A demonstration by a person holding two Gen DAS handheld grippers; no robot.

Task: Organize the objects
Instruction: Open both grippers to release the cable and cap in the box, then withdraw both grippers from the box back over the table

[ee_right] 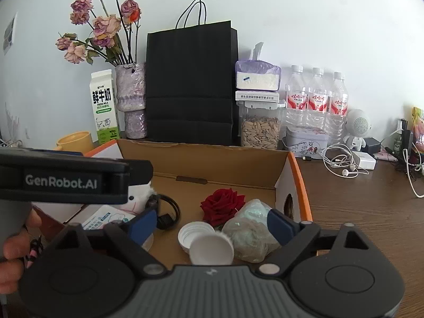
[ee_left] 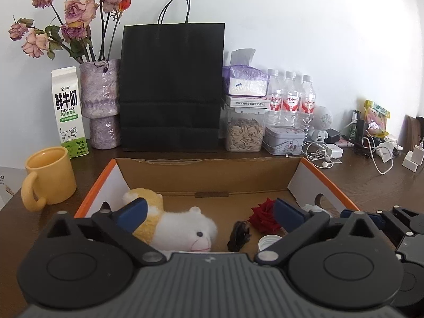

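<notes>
- Over the open orange-edged cardboard box [ee_left: 204, 177], at six o'clock in both wrist views: hovering with the left gripper [ee_left: 209, 213] and the right gripper [ee_right: 209, 224], both spread wide and pinching nothing.
- Lying on the box floor between the left fingers: a white-and-yellow plush lamb [ee_left: 182, 225], at seven o'clock of a red fabric rose [ee_left: 265, 218]; seemingly gathered here as the sorting spot.
- Resting between the right fingers: two white plastic bottle caps [ee_right: 205, 241], with a crumpled clear plastic bag [ee_right: 250, 234] at three o'clock of them.
- Standing outside the box at nine o'clock: a yellow ceramic mug [ee_left: 49, 176], probably awaiting sorting.
- Leaning at twelve o'clock against the wall: a black paper bag [ee_left: 172, 87].
</notes>
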